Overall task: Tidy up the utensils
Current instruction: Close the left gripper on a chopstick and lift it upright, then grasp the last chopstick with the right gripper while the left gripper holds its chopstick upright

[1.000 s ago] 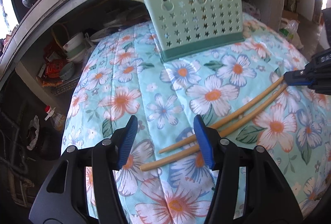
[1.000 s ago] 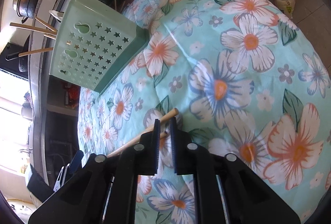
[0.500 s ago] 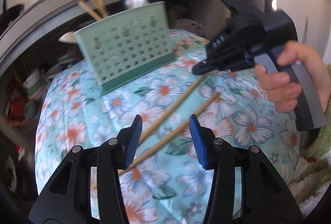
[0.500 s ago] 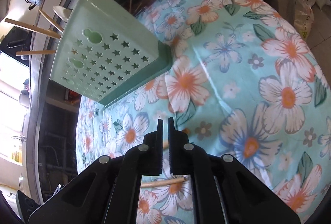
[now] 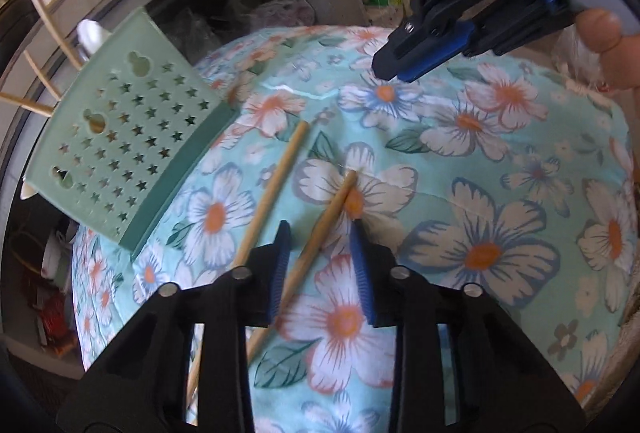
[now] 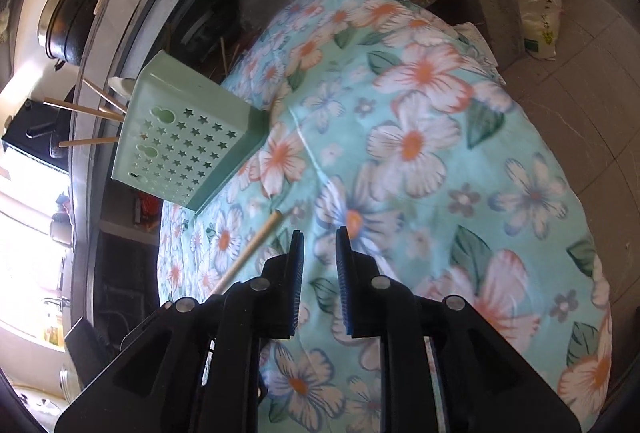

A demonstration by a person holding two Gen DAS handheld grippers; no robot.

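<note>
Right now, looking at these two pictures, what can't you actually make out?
- Left view: the near ends of both chopsticks run under the left gripper, whose jaws are closing around one.
- Both views: the holder hides the lower parts of the utensils standing in it.
- Right view: only one chopstick shows; the right gripper, opening on nothing, covers its near end.

The lower ends of both chopsticks (image 5: 316, 237) run under the black frame of the left gripper (image 5: 322, 265), so how far they reach cannot be told. In the right wrist view only one chopstick (image 6: 256, 243) shows, its near end hidden behind the right gripper (image 6: 318, 273). The utensil holder (image 5: 120, 149) conceals the lower parts of the sticks inside it, and the shelf clutter behind is too dim to identify.
</note>
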